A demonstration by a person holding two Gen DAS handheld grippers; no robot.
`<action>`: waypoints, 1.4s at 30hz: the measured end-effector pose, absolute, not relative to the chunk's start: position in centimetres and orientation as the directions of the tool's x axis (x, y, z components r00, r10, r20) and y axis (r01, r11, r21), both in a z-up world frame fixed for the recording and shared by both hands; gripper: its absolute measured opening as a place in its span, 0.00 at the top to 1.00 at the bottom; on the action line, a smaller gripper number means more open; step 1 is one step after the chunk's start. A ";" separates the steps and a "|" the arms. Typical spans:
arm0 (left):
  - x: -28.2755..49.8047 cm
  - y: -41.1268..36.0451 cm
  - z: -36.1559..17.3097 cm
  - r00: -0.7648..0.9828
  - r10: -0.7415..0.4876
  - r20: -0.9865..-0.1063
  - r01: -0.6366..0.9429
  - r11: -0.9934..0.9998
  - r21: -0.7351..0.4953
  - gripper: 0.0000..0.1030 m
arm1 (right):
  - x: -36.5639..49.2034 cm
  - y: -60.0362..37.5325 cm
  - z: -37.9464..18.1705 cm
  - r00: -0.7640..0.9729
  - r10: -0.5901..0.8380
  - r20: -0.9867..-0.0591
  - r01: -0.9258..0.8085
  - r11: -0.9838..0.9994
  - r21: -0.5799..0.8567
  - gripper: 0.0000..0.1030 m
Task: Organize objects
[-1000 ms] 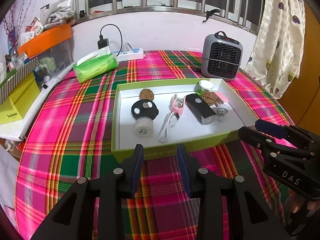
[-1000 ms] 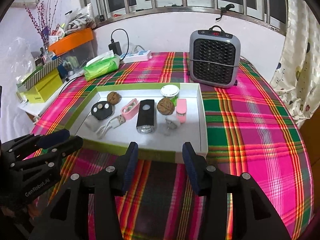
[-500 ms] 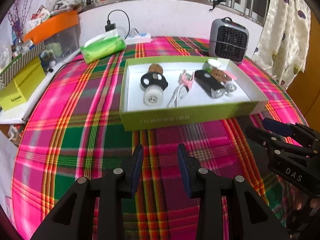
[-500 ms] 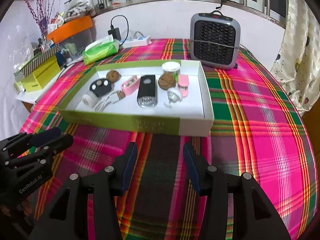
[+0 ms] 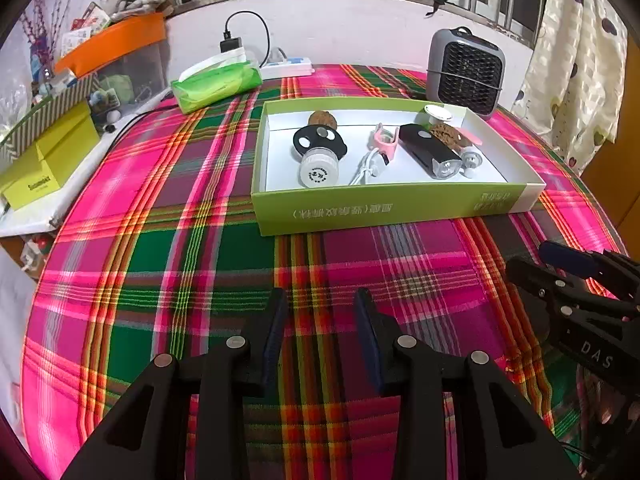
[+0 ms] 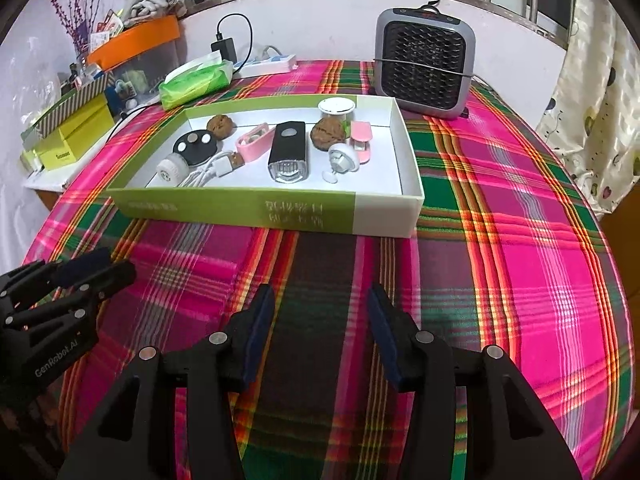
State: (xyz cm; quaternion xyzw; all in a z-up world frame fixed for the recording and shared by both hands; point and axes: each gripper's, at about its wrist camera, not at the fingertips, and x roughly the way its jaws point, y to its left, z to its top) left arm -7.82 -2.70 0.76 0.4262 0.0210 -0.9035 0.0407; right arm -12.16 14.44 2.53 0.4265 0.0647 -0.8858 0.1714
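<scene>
Both grippers hover over the plaid tabletop (image 5: 168, 240), short of the tray, nothing between the fingers.

Left gripper (image 5: 322, 334): jaws apart, empty, at bottom centre of the left wrist view. Right gripper (image 6: 318, 330): jaws apart, empty, bottom centre of the right wrist view. Each shows in the other's frame too: the right one at lower right of the left view, the left one at lower left of the right view.

Green-walled tray (image 6: 240, 210) sits mid-frame on the tabletop, white inside. Contents, left to right in the right wrist view:
- black disc with round spots (image 6: 195, 145), a white round cap (image 6: 170, 169) touching its near edge
- walnut (image 6: 220, 125) at back left
- white cable (image 6: 208, 172) running to the pink clip holder (image 6: 256, 145)
- black bike light (image 6: 289, 152), lens facing the camera
- second walnut (image 6: 328, 133), white-lidded small jar (image 6: 337, 109) behind it
- small white round piece (image 6: 342, 160) near the front, pink flat item (image 6: 362, 136) just beside it

Outside the tray: grey fan heater (image 6: 424, 68) at upper right, just behind the tray's far right corner. Green tissue pack (image 6: 196, 80) and white power strip (image 6: 268, 65) with black charger at upper left. Yellow-green boxes (image 6: 76, 136) and an orange-lidded bin (image 6: 134, 40) on the far left edge.
</scene>
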 end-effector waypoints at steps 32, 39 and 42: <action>-7.5 -2.5 0.6 -0.640 -0.065 -0.766 0.104 -0.995 -0.002 0.67 | -11.5 14.7 2.3 -0.588 -0.193 -0.786 0.314 -0.949 -0.002 0.34; -7.5 -2.5 0.6 -0.640 -0.064 -0.766 0.105 -0.994 -0.004 0.67 | -11.5 14.7 2.3 -0.588 -0.194 -0.785 0.314 -0.949 -0.001 0.33; -7.5 -2.5 0.6 -0.640 -0.064 -0.766 0.105 -0.994 -0.004 0.67 | -11.5 14.7 2.3 -0.588 -0.193 -0.785 0.314 -0.950 -0.002 0.33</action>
